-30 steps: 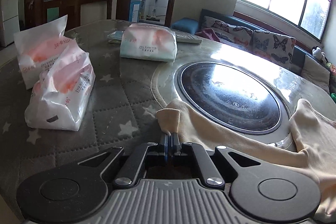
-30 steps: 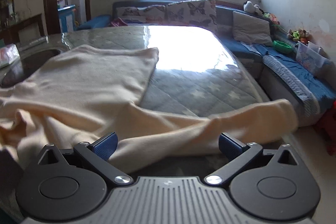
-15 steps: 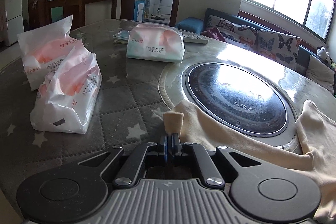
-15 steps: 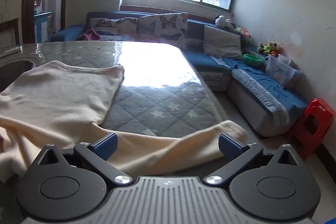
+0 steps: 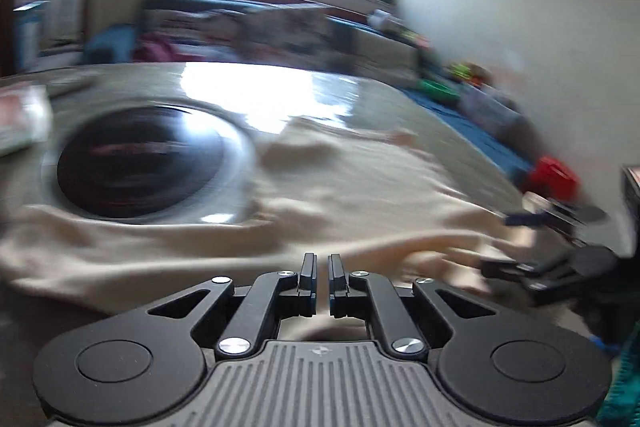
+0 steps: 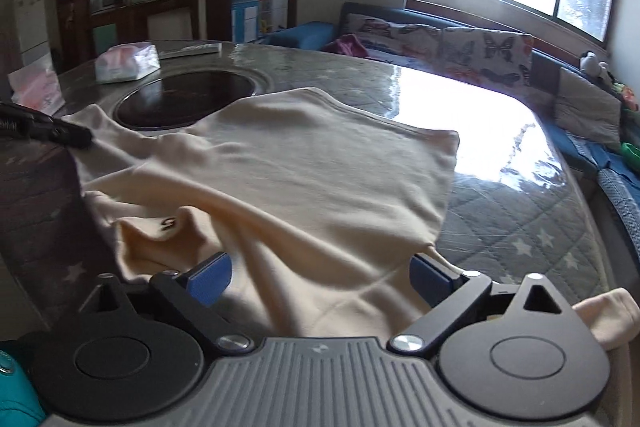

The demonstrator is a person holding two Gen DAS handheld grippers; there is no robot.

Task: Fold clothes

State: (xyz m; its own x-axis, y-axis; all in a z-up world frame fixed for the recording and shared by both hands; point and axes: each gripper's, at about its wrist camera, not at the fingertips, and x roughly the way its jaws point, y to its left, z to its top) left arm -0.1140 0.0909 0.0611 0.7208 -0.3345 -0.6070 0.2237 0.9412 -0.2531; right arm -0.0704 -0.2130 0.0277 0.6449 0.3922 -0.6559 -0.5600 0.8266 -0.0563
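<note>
Two grippers work over one cream garment (image 6: 304, 163) that lies spread across the bench (image 6: 520, 195), its far hem reaching the rim of the dark round inset (image 6: 188, 99) in the benchtop. One sleeve end hangs off the near edge at the right. Beside the inset sits a white and pink tissue pack (image 6: 128, 63), and another stands further left.

From the right wrist view, the right gripper (image 6: 320, 277) hovers low over the near part of the garment, where the cloth is rumpled by the neckline. Its blue-padded fingers (image 6: 210, 277) stand wide apart and have just been closing a little; cloth lies under and between them, but the pads do not press on it.

The left wrist view is badly blurred. The left gripper (image 5: 319, 267) shows its fingers (image 5: 308, 269) almost together, with only a narrow slit between them; they have just been opening slightly. Nothing sits in that slit, and the cream cloth lies on the bench just beyond the tips. At the right edge of that view the other gripper appears, smeared, over the garment.
</note>
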